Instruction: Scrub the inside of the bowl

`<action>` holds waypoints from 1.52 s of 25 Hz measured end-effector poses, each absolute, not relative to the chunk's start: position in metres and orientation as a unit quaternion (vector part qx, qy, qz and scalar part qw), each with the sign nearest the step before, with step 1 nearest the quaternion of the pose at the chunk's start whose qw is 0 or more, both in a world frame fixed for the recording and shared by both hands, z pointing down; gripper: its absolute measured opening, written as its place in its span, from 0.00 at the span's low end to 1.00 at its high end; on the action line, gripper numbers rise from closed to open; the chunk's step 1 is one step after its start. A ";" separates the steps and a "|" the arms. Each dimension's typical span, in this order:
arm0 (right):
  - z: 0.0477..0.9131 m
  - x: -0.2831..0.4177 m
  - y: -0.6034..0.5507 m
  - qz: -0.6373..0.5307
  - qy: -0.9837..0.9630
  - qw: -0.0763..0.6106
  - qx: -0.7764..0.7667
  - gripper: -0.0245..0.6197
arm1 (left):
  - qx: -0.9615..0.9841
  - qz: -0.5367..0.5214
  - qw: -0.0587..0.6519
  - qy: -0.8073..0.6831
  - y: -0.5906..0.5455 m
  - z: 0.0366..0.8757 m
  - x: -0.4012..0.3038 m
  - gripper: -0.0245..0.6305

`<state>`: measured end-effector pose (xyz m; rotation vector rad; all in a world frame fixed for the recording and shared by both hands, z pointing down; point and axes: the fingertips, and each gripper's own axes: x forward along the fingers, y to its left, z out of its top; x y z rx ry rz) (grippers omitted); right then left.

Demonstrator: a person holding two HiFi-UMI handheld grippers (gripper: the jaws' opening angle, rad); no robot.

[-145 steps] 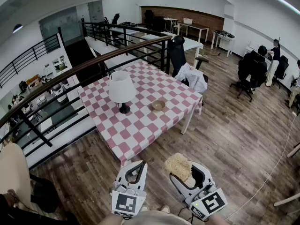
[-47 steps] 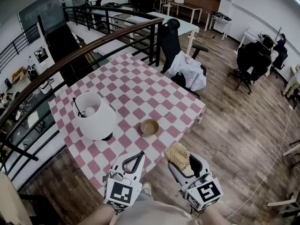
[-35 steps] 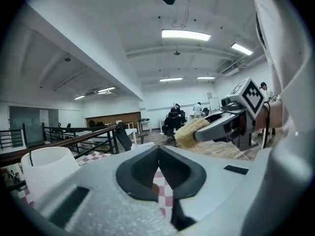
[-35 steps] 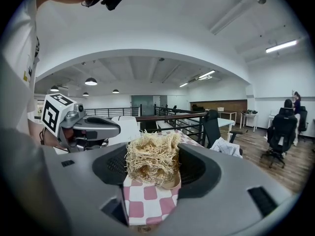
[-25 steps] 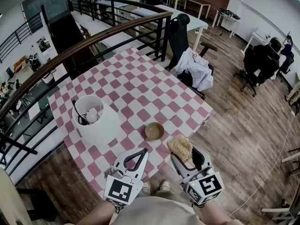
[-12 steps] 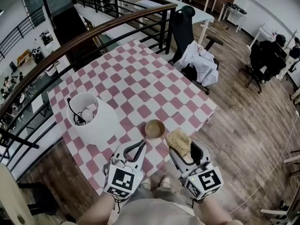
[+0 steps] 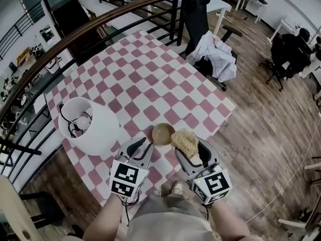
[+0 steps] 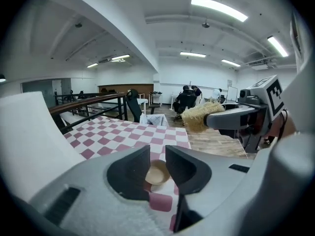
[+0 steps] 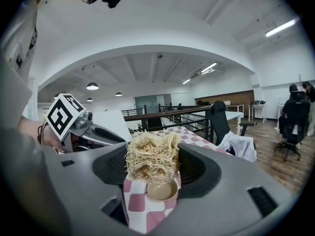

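Bowl (image 7: 163, 133) near table (image 7: 150, 84) near edge, untouched. Your right gripper (image 7: 187, 149) clamped on scrubber (image 7: 183, 140), just beside bowl rim. Left gripper (image 7: 142, 144) jaws slightly apart, empty. Steady rim with left first, then lower scrubber inside

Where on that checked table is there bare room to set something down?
The far stretch of the table, from bowl and lamp to the railing, is bare. The near edge is crowded: lamp, bowl, left gripper, right gripper holding a loofah scrubber.
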<state>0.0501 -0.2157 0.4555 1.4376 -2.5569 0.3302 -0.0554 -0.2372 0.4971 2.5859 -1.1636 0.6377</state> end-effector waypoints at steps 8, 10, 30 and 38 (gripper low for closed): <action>0.503 0.054 -0.237 0.130 -0.861 0.115 0.479 0.45 | 0.861 0.251 0.184 -0.401 -0.261 0.566 -0.053 0.20; 0.515 0.056 -0.239 0.137 -0.859 0.119 0.478 0.45 | 0.857 0.266 0.192 -0.398 -0.266 0.582 -0.050 0.20; 0.599 0.065 -0.237 0.189 -0.844 0.132 0.484 0.45 | 0.823 0.267 0.318 -0.387 -0.289 0.712 -0.042 0.20; 0.618 0.072 -0.228 0.208 -0.838 0.138 0.486 0.45 | 0.811 0.269 0.351 -0.384 -0.293 0.732 -0.038 0.20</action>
